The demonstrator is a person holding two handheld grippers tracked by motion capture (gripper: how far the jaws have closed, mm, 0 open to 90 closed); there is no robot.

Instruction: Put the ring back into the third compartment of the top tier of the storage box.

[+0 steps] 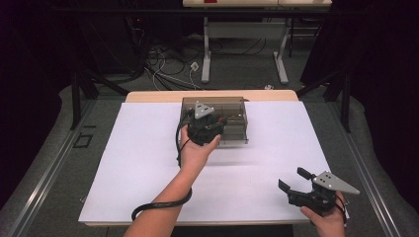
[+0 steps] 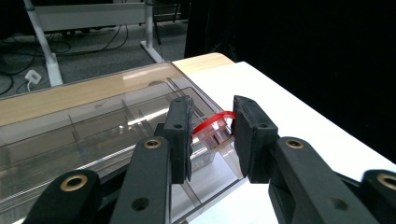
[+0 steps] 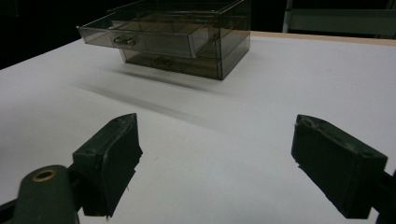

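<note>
High view: fixed above the near edge, facing forward and down, taking in the whole white table [image 1: 148, 173] and the floor beyond. Left gripper view: very close over the clear drawer organiser [image 2: 93, 126], looking along its jaws across the open top drawer toward the table's far corner. Right gripper view: low above the tabletop, facing the same organiser [image 3: 196, 42] from well apart; all three views share it.

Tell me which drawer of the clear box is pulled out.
The top drawer is out: its front juts past the box, while the lower drawer sits flush. The left gripper is at it.
</note>
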